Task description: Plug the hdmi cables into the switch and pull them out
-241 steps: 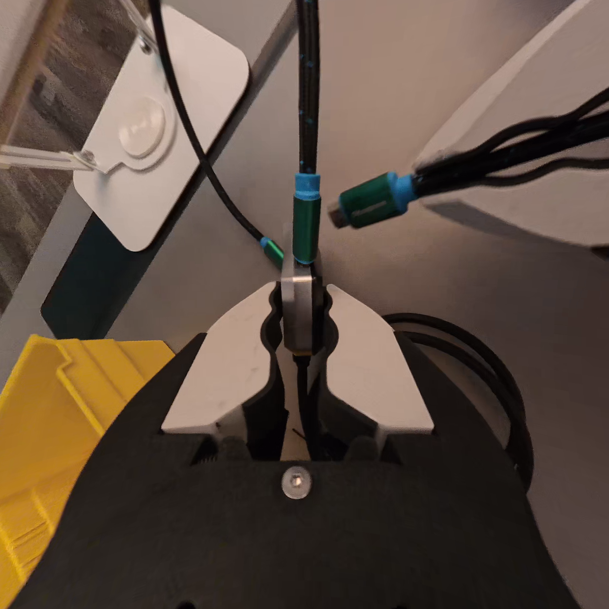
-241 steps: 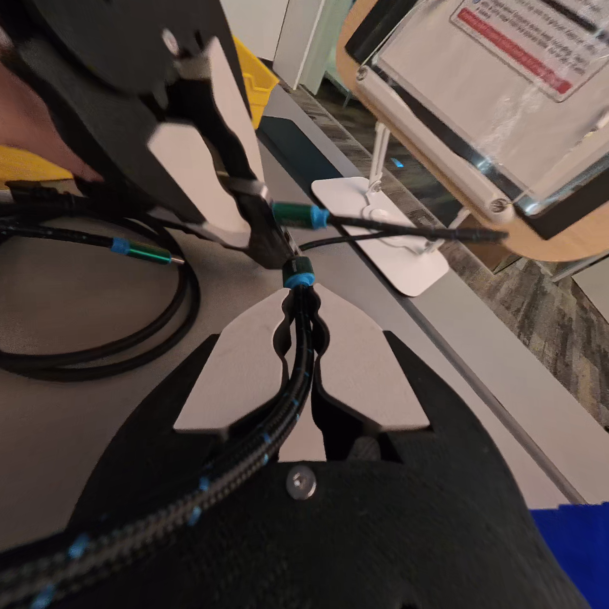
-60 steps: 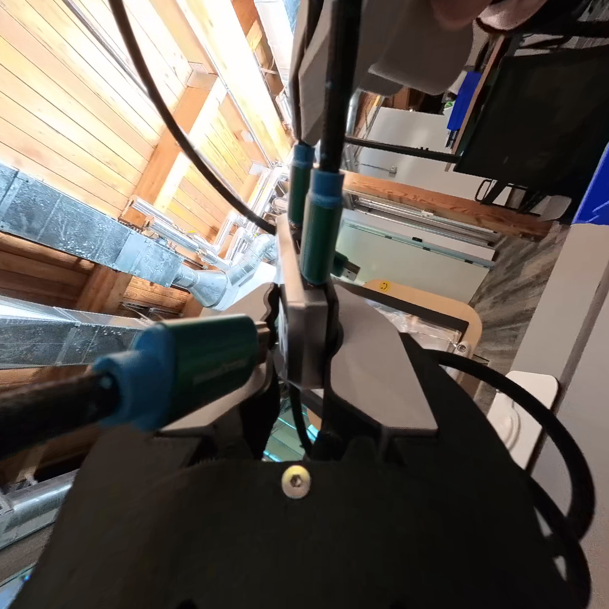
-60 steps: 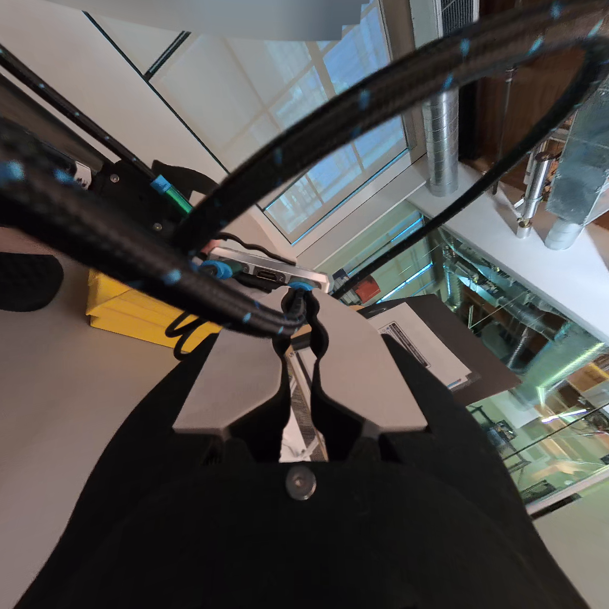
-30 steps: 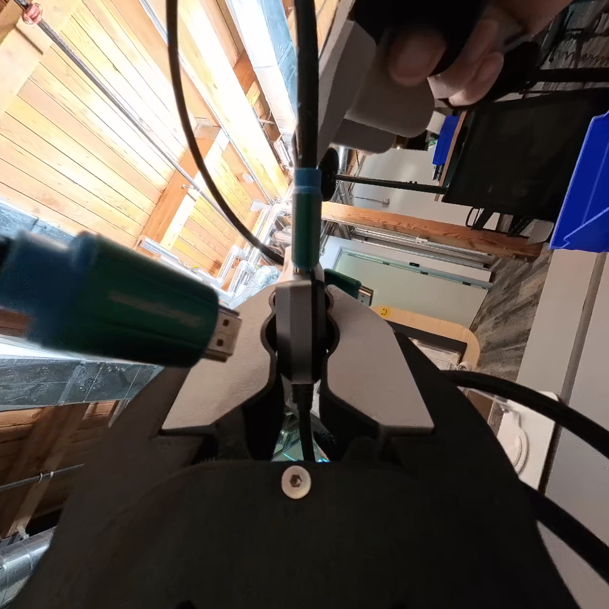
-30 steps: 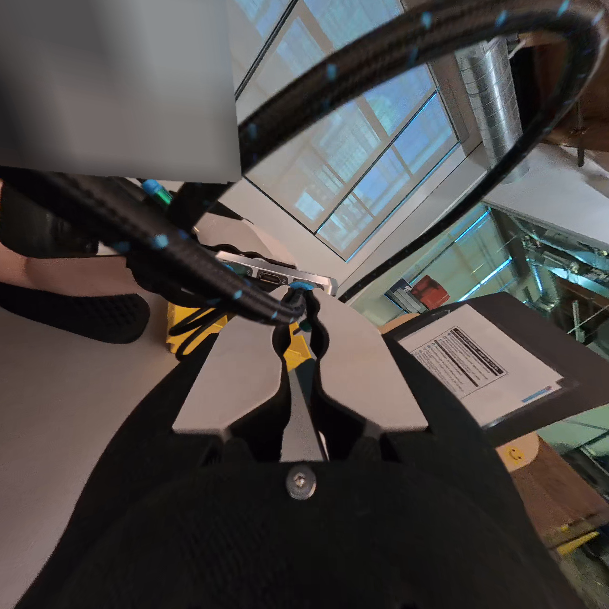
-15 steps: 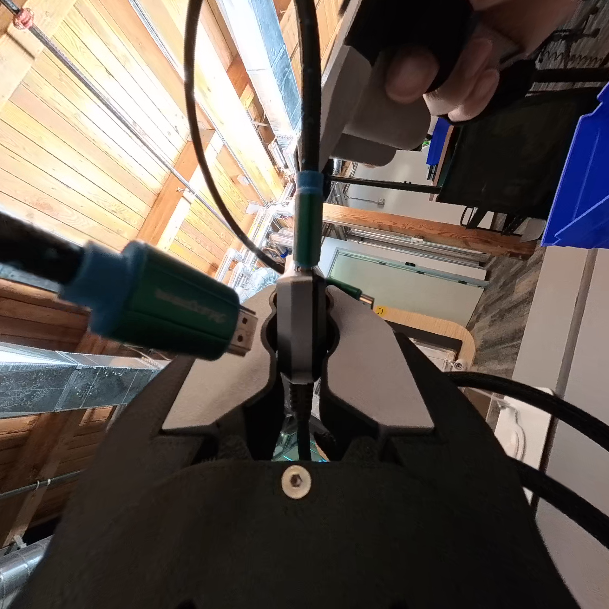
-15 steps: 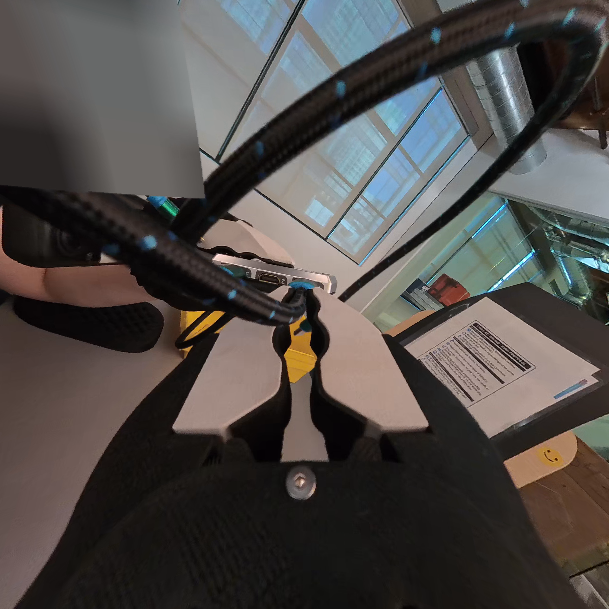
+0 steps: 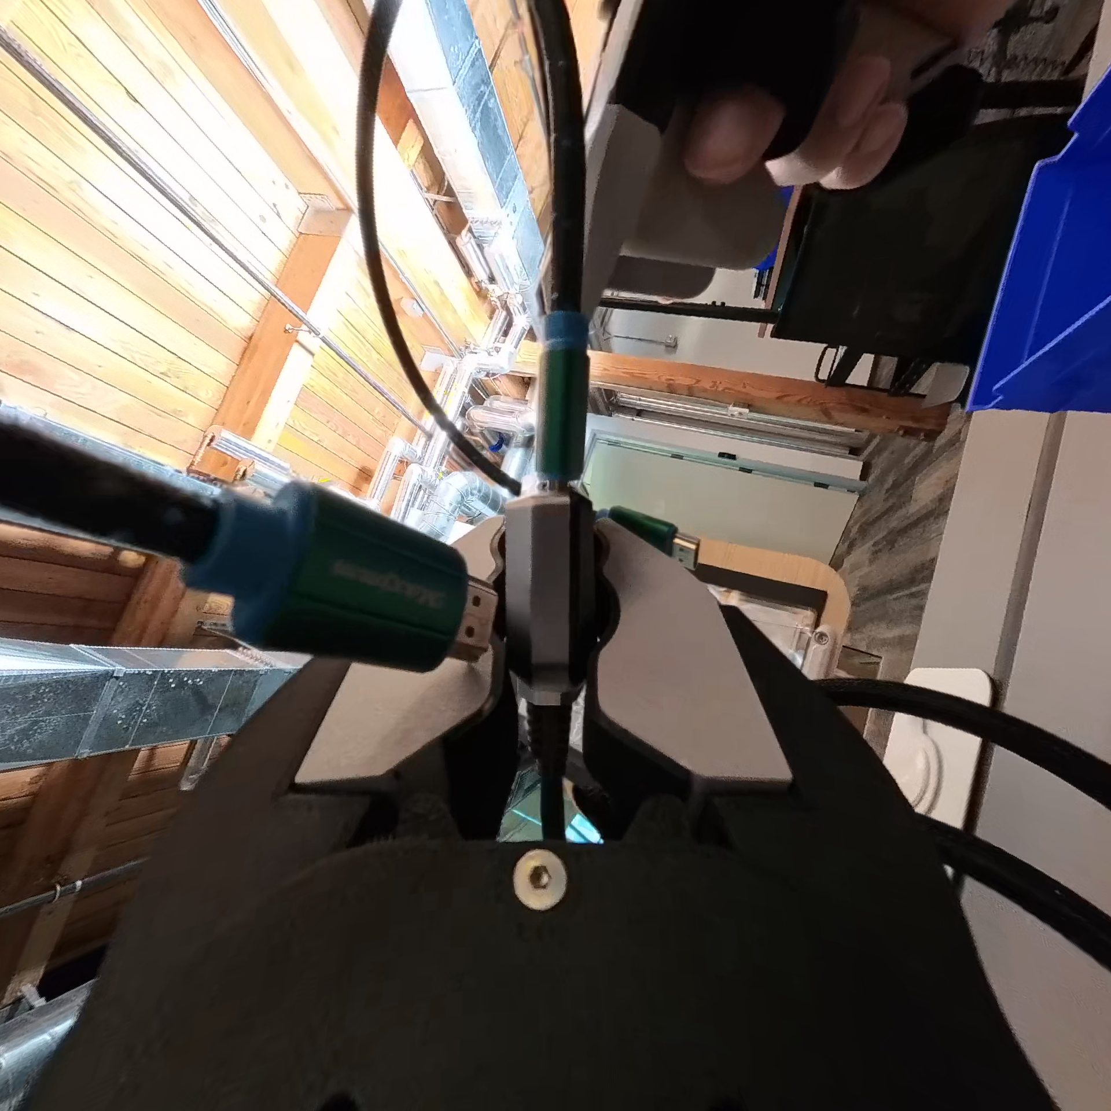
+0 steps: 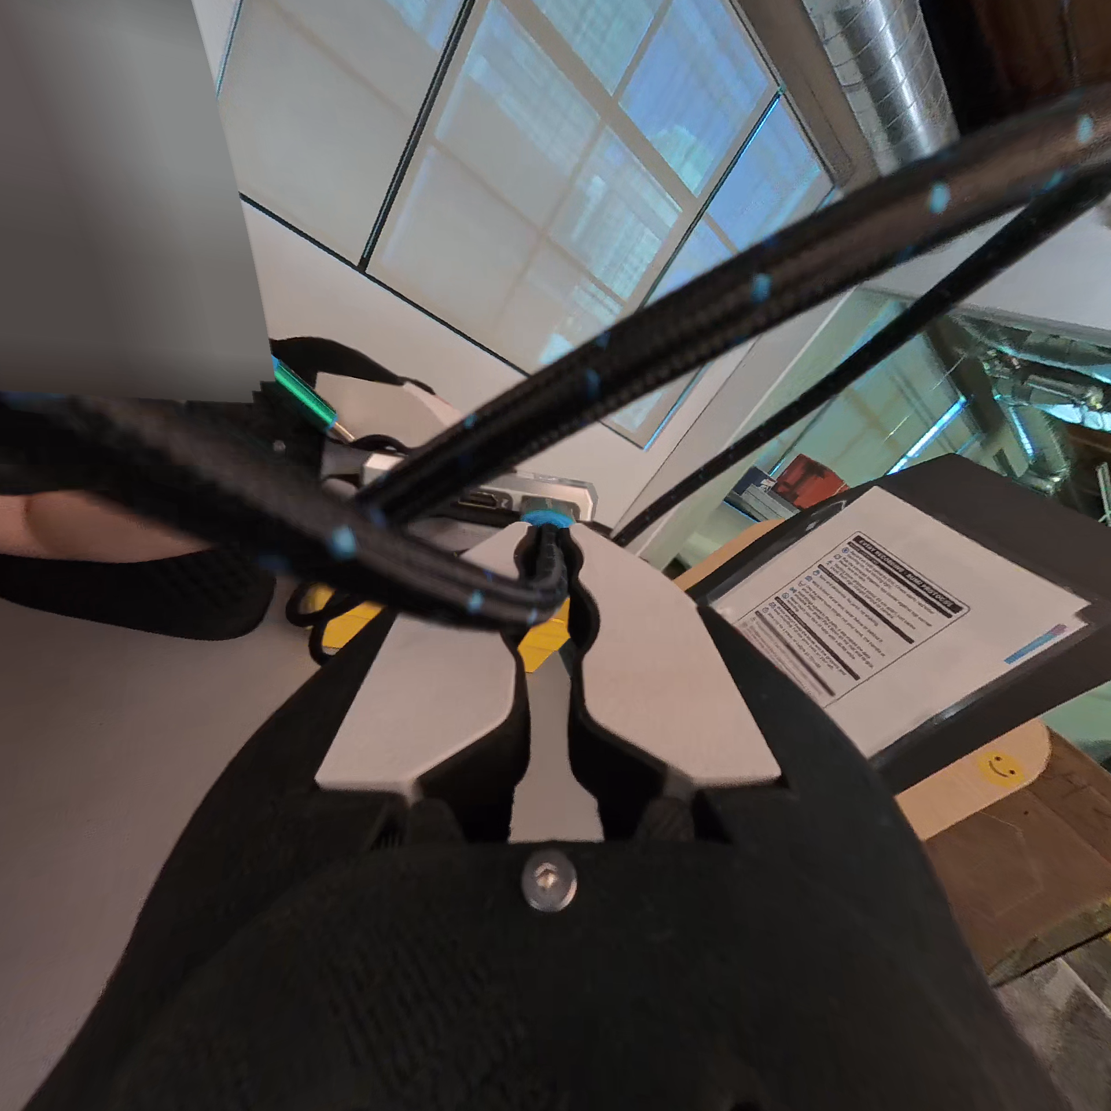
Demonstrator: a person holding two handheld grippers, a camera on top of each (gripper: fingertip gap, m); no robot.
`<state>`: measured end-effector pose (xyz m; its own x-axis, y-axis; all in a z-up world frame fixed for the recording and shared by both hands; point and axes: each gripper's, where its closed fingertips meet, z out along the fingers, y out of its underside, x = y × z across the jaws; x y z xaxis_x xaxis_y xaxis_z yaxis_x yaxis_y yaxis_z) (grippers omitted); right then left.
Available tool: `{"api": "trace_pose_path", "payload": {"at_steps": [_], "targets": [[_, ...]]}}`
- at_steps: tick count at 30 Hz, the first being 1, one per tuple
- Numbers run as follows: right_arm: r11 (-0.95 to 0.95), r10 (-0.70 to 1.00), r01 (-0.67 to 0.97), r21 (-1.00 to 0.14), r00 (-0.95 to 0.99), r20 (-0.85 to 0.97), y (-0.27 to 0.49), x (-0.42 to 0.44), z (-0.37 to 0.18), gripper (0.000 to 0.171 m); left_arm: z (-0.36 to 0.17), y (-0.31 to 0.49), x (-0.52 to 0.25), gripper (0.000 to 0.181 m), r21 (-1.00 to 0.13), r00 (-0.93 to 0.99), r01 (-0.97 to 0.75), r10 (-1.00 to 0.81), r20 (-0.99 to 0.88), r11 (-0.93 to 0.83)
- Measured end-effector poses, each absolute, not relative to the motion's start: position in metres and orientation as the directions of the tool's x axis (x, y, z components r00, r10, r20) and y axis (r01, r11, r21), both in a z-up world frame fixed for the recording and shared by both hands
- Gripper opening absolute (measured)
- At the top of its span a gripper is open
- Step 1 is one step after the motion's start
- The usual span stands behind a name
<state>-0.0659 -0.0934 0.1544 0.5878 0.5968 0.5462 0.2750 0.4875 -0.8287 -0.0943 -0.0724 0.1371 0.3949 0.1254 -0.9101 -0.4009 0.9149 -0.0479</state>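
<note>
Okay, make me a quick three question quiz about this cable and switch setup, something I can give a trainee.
1. True or false: the left gripper is shut on the switch.
2. What does the right gripper hold? A) a braided black cable B) a yellow bin C) a sheet of paper
3. Fill in: the loose plug beside the switch has a green body and a ____ collar.

Key
1. True: its jaws clamp the grey switch on both sides.
2. A: pinched just behind its blue collar.
3. Blue.
</note>
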Motion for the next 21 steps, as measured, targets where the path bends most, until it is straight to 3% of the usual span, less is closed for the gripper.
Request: {"api": "trace_pose_path", "payload": {"at_steps": [5,13,21], "targets": [[0.469,0.596,0.278,-0.838,0.601,0.533,-0.087,-0.059,0.149,0.014,0.151,-0.051,-0.111,0.02,-0.075,0.432,-0.465,0.152,-0.889,0.882],[0.433,0.813,-0.007,-0.901,0.434,0.388,-0.104,-0.114,0.145,0.02,0.141,-0.048,-0.104,0.022,-0.014,0.382,-0.501,0.207,-0.901,0.865],[0.511,0.732,0.124,-0.851,0.456,0.506,-0.103,-0.112,0.139,0.006,0.136,-0.049,-0.097,0.02,-0.022,0.368,-0.488,0.183,-0.912,0.873]]}}
